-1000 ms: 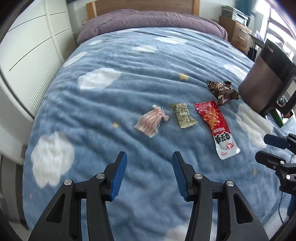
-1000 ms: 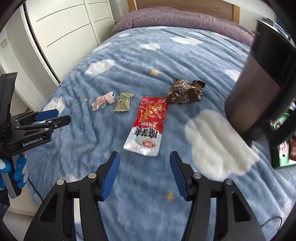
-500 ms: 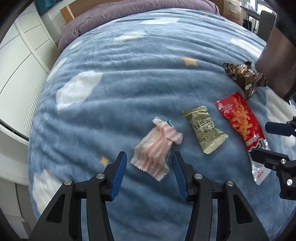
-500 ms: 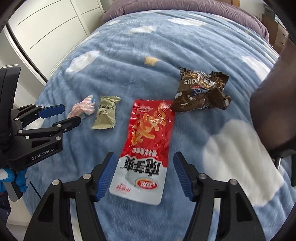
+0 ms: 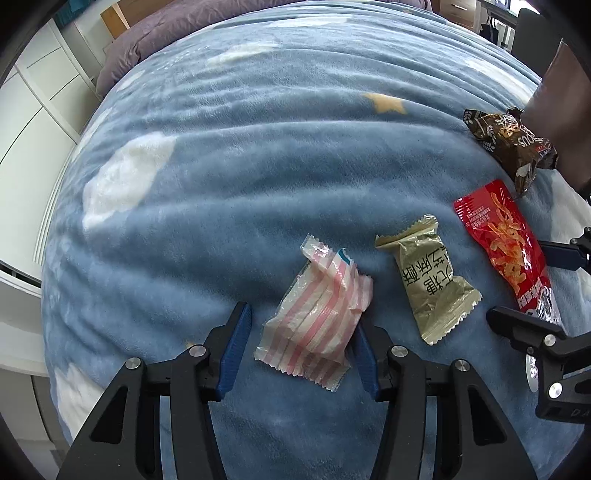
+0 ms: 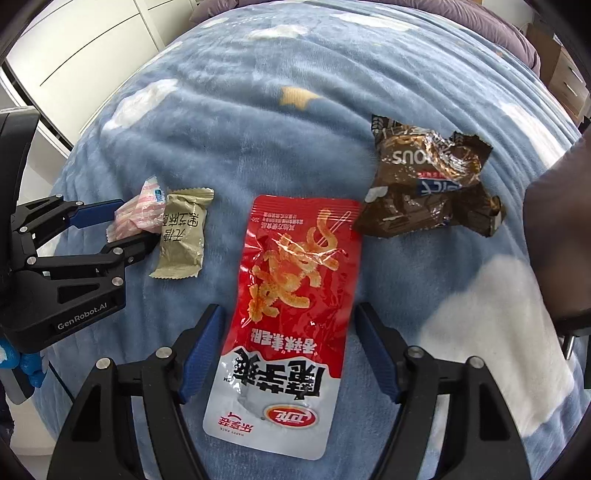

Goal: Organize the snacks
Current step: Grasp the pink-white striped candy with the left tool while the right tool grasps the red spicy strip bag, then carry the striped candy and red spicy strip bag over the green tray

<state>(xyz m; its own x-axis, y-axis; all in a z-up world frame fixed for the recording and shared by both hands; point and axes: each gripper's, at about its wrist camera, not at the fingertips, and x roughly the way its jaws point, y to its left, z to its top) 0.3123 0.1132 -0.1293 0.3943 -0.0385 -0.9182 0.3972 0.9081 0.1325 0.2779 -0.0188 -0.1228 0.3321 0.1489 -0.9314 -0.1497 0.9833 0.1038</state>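
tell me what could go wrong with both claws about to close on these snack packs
1. The left claw straddles the crinkled pink-striped plastic wrapper; the thin film may fold or slip out instead of lifting.
2. The right claw straddles the flat glossy red and white snack pouch; closing may pinch the fluffy blue cloud-print blanket too.

The bed is being covered by a blue fleece blanket (image 5: 258, 166) printed with white clouds and small yellow stars. A purple pillow (image 5: 177, 33) is being seen at the head of the bed, in front of a wooden headboard (image 5: 120, 16), while white wardrobe doors (image 6: 85, 40) are being shown beside the bed. A wooden drawer unit (image 6: 563, 79) is being glimpsed at the far right edge.
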